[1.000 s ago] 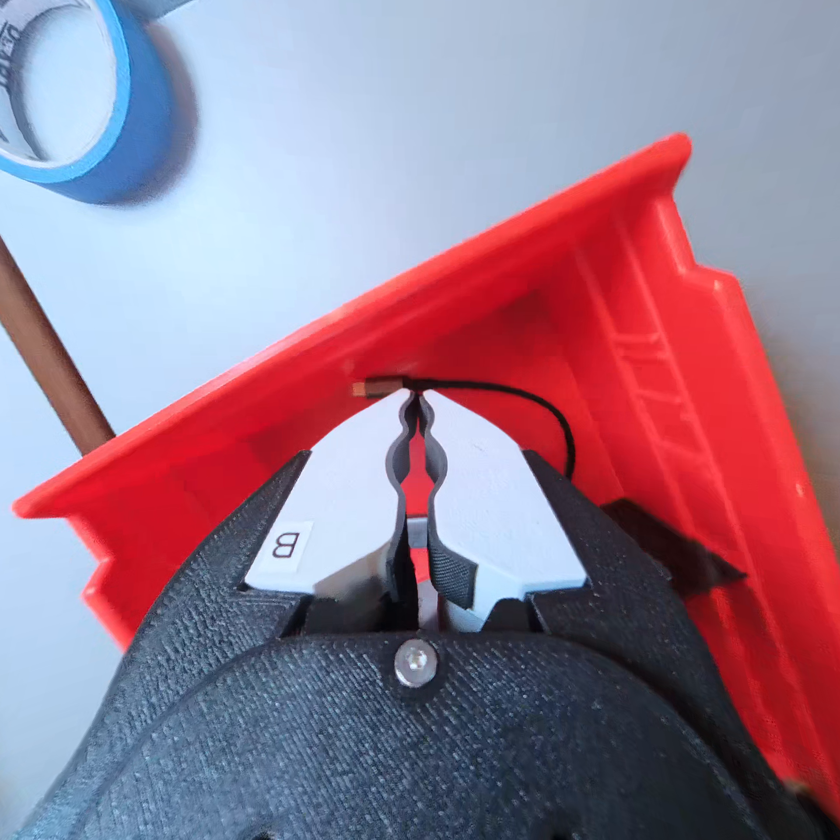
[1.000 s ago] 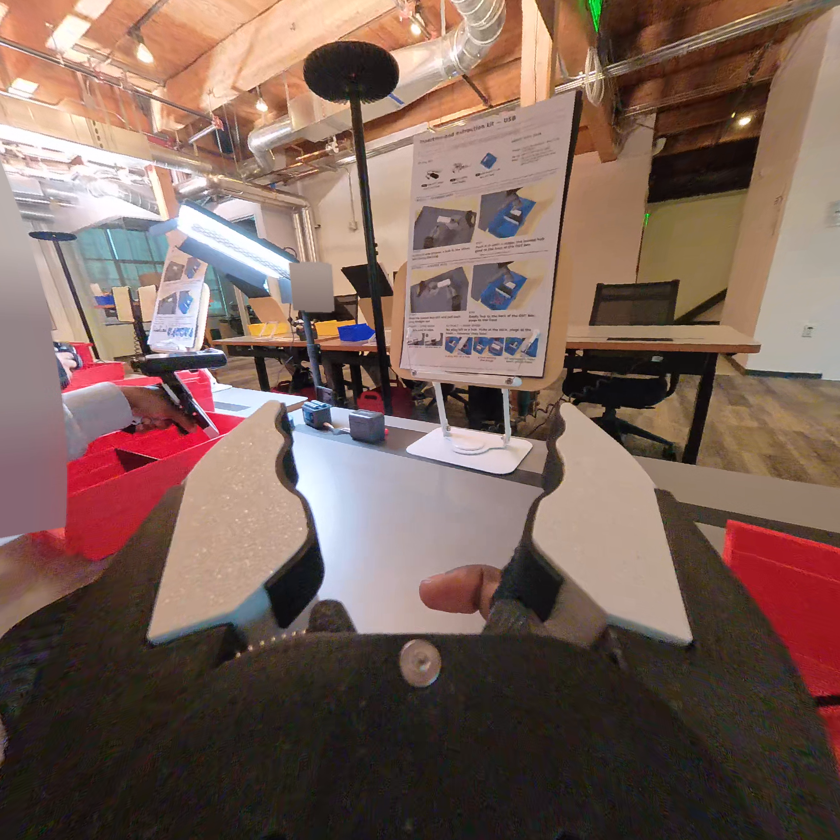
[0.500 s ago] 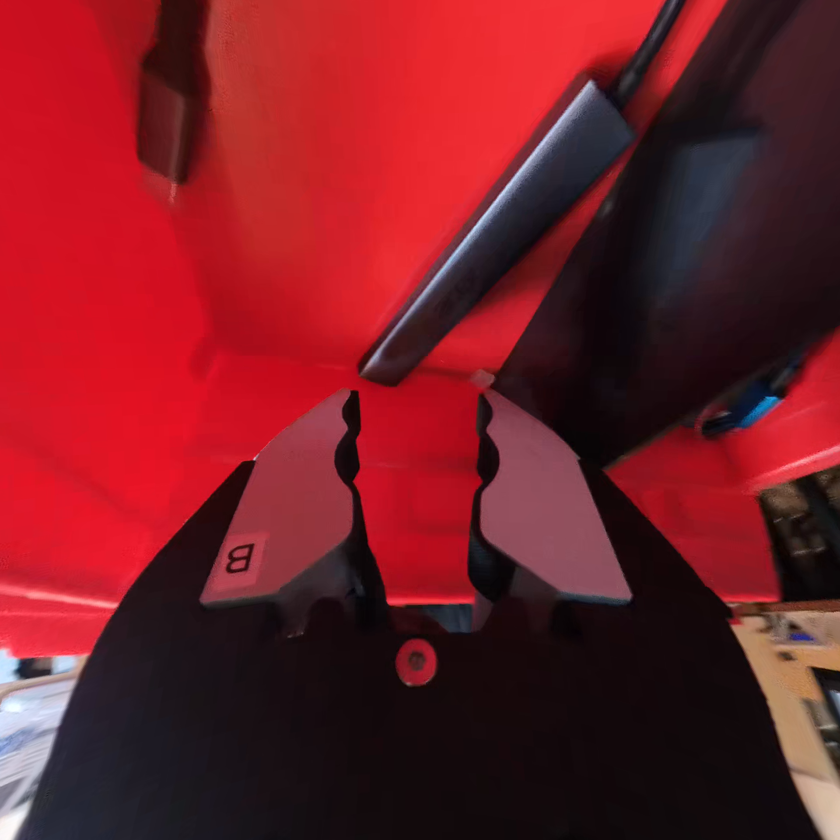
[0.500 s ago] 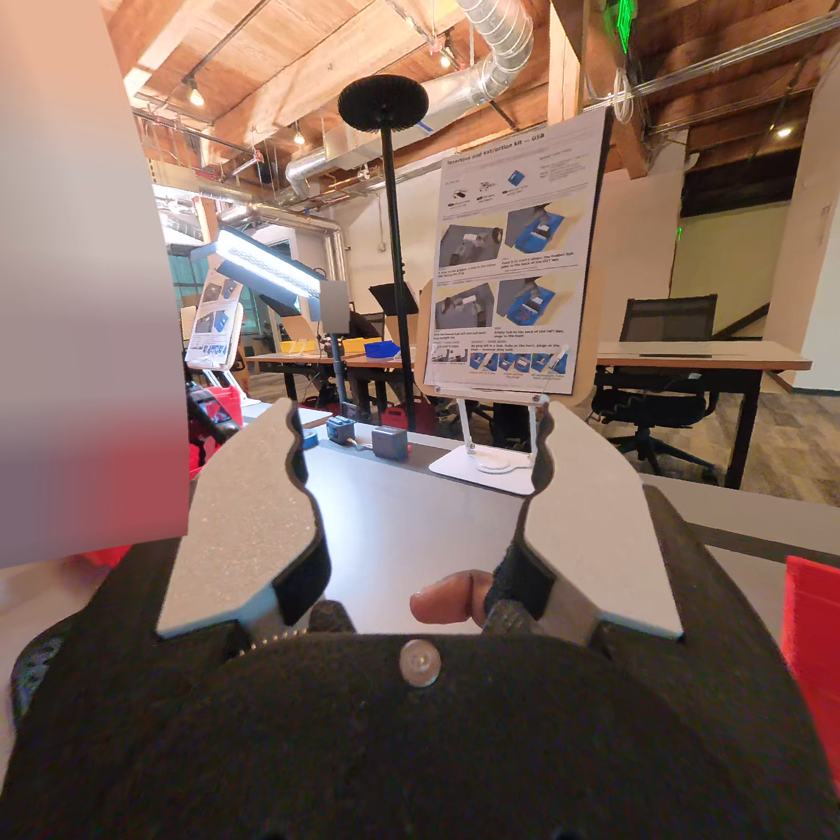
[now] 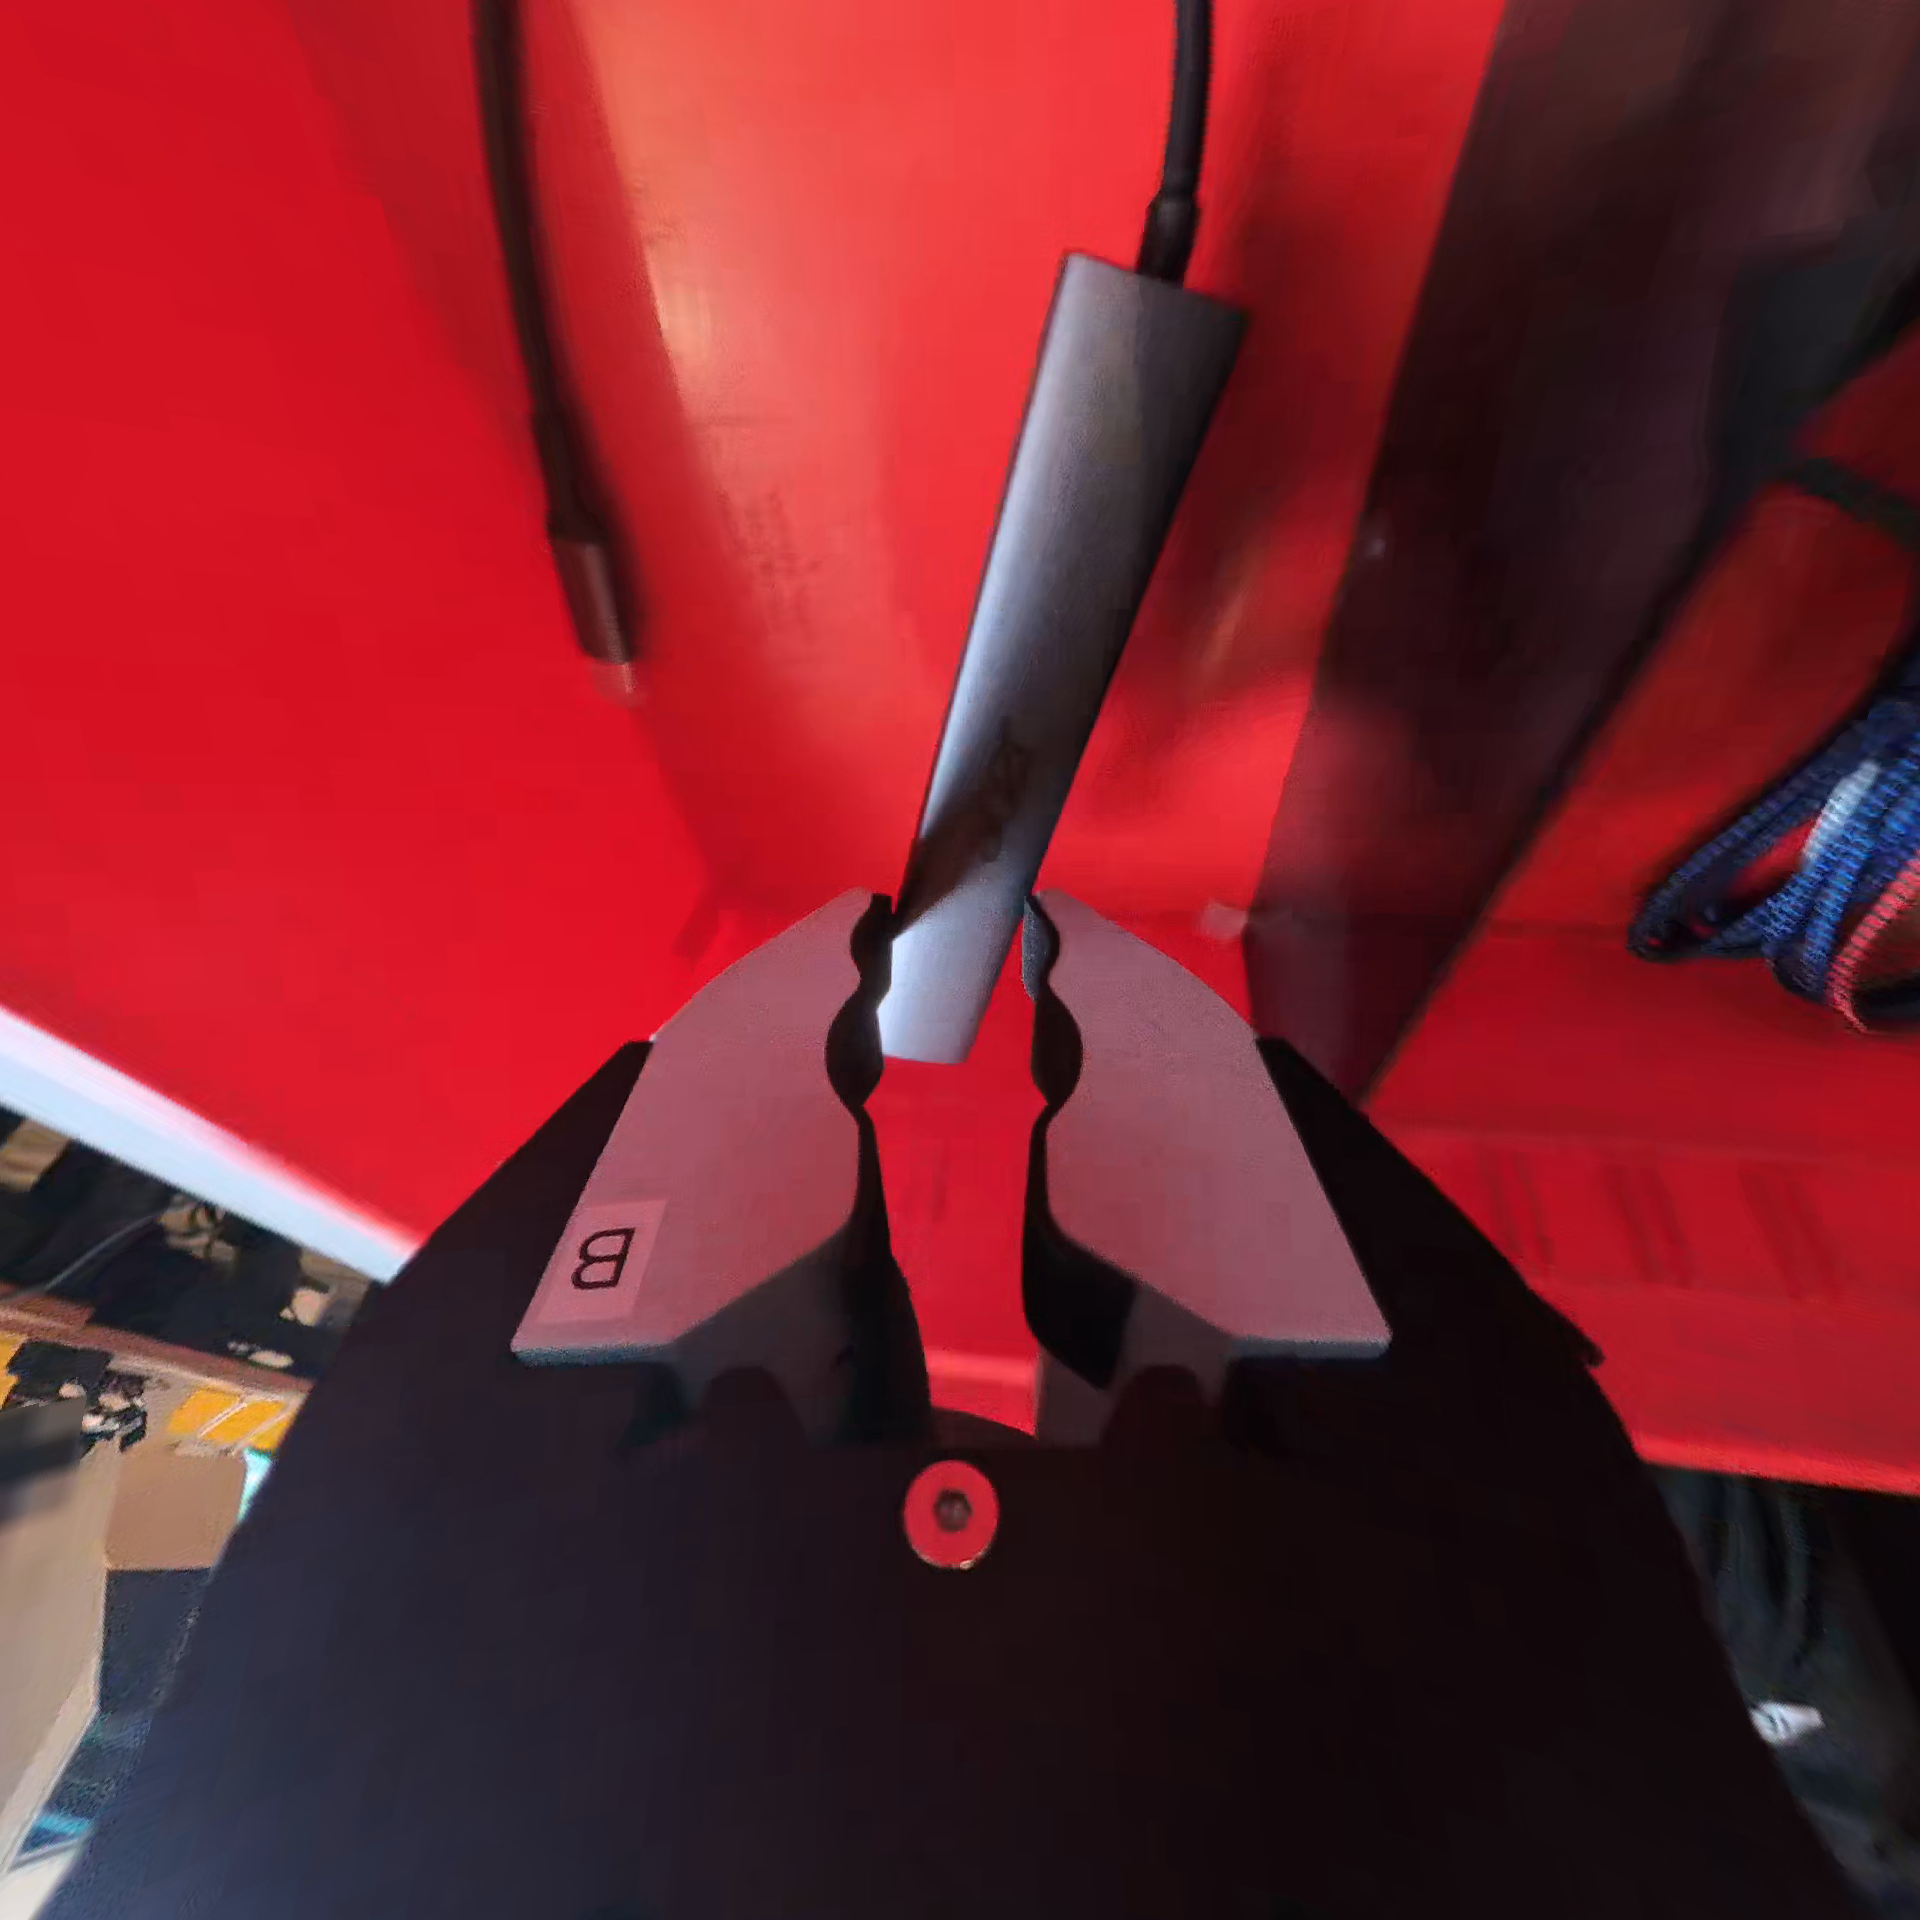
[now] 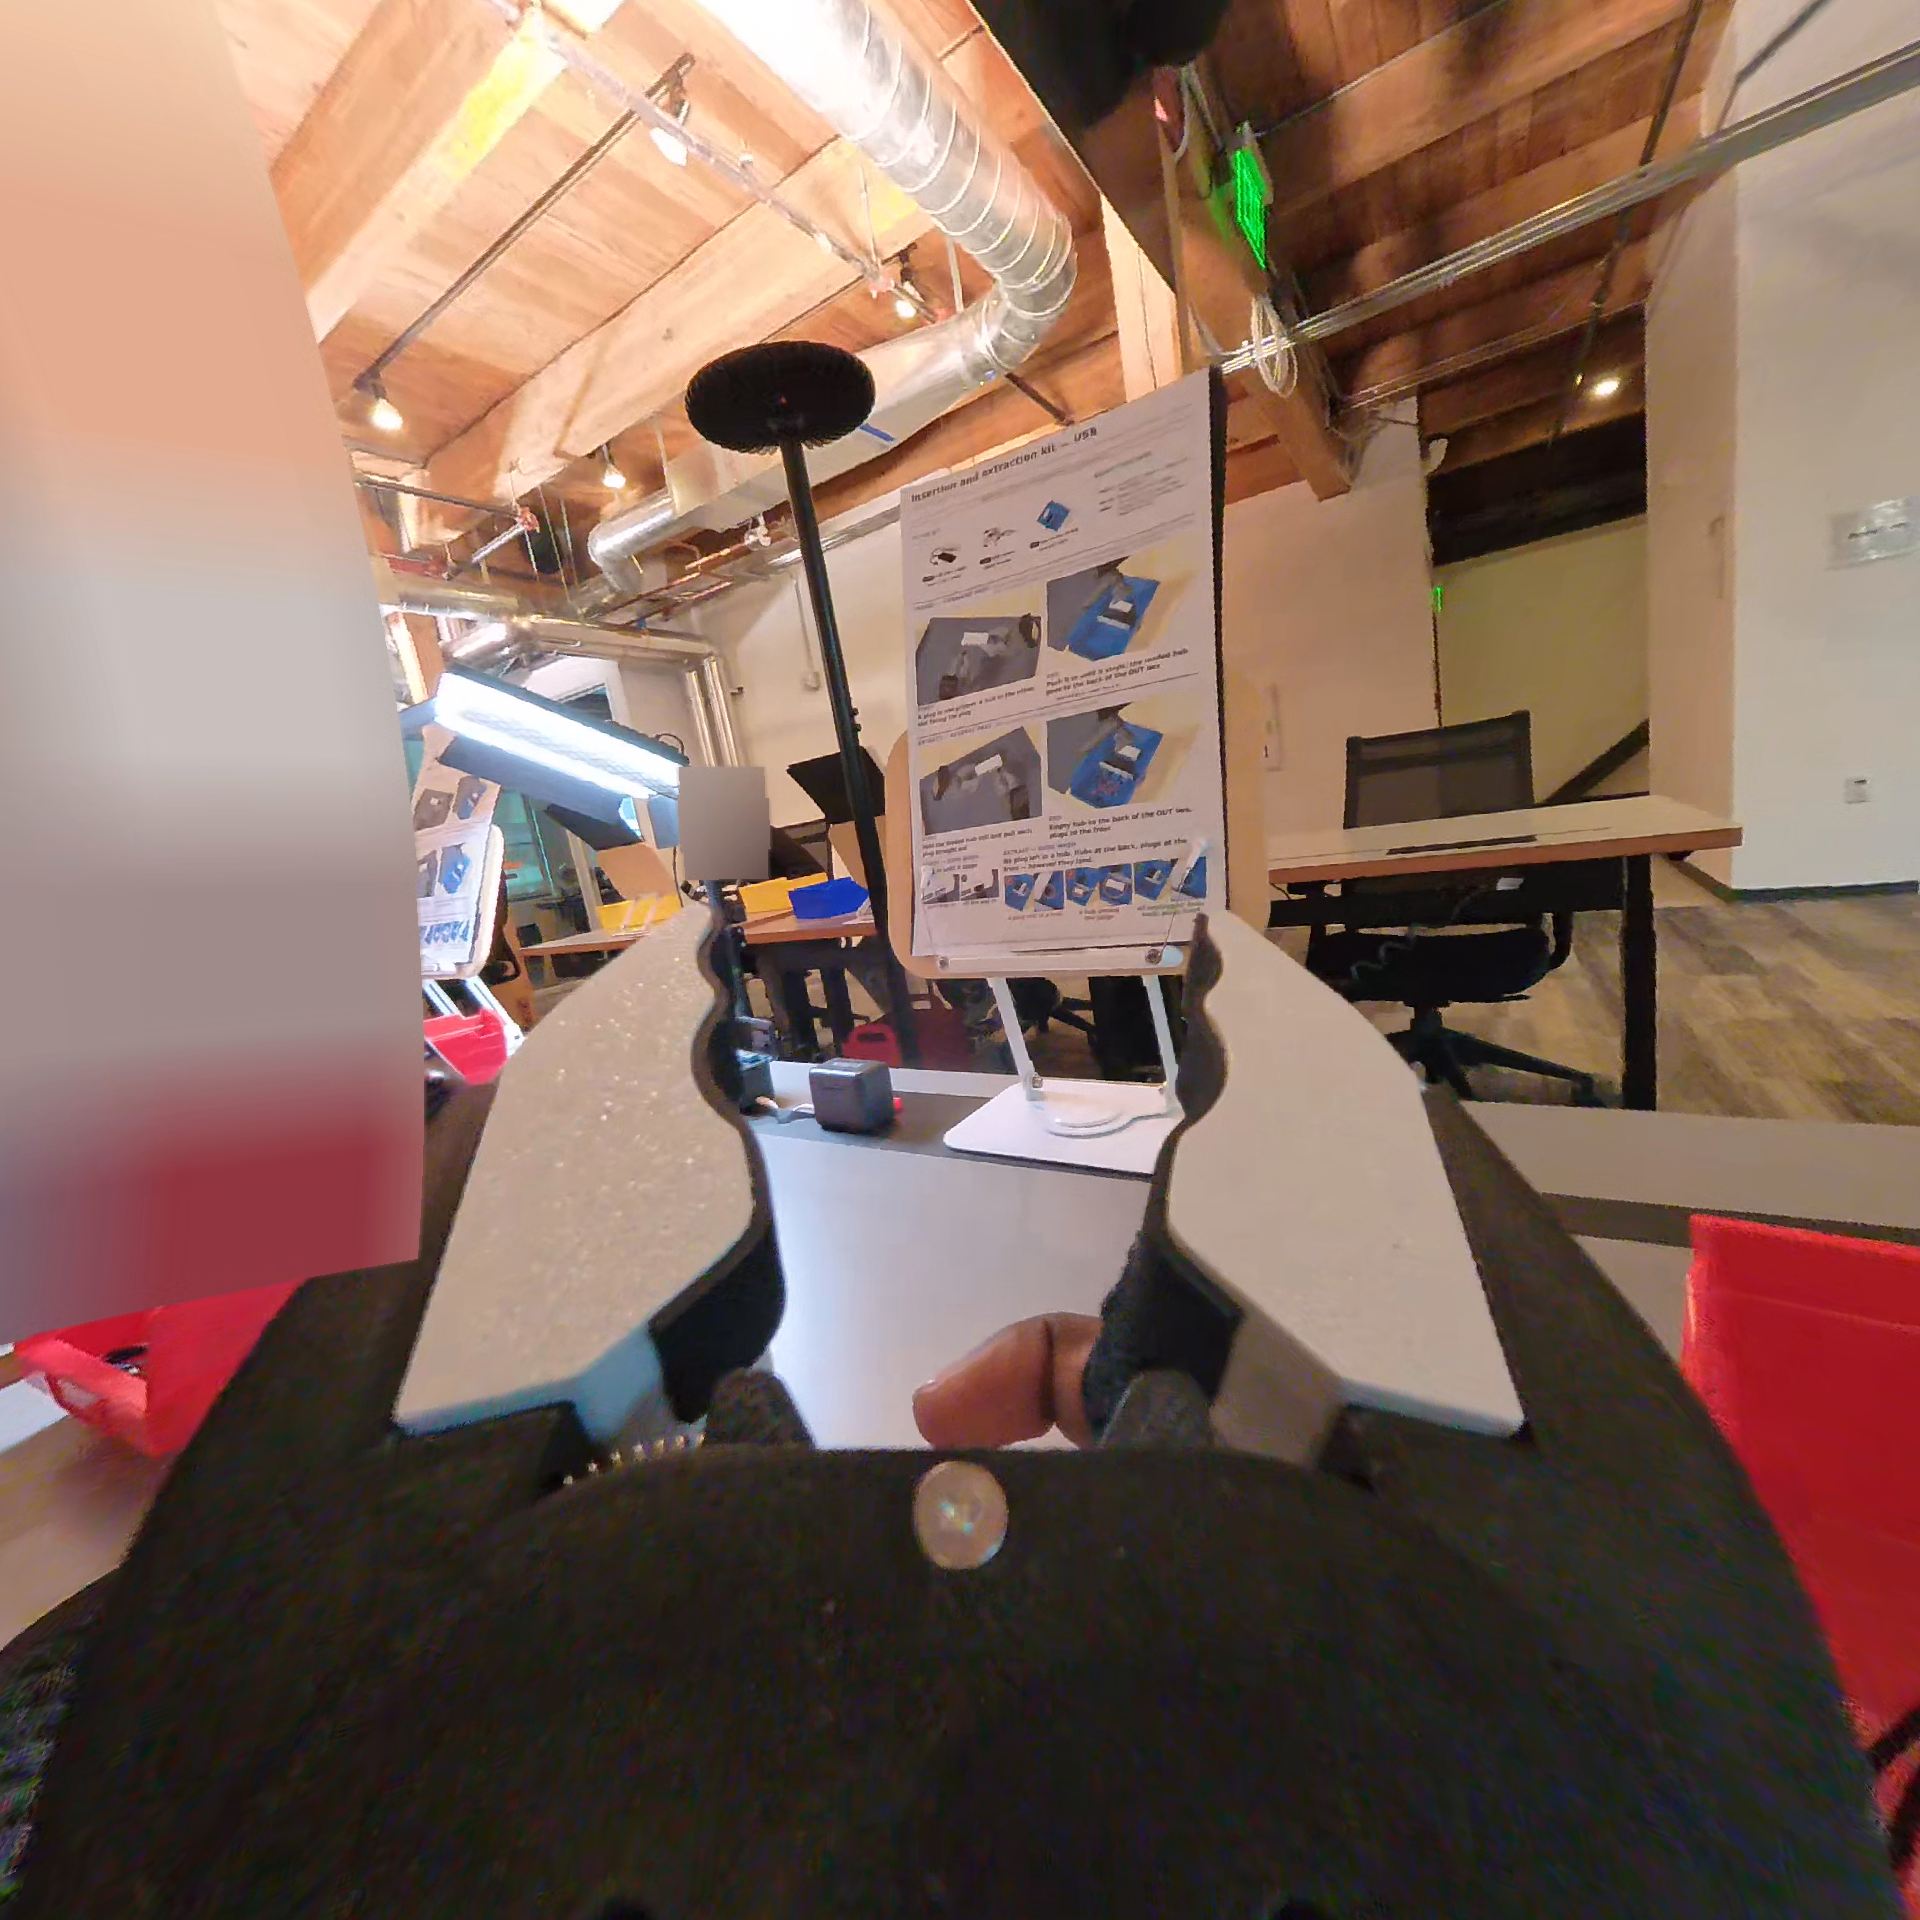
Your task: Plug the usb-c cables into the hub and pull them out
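Hub (image 5: 1049,665), slim grey metal bar, lies on the floor of the red bin (image 5: 312,520), its own dark lead running off the far end. Near end sits between the fingertips of the left gripper (image 5: 951,914); jaws part open around it, left finger touching or nearly so, right finger apart, no clamp yet. Loose cable plug (image 5: 597,592) lies left of the hub, well apart. Judged light, rigid, smooth-sided: likely to slide or pivot, so grip the long flat sides near this end, ports kept clear. Half a second ago the hub lay slanted just beyond the tips; now it is between them. Right gripper (image 6: 961,1039) wide open, empty, raised over the grey table (image 6: 935,1278), aimed higher than before.
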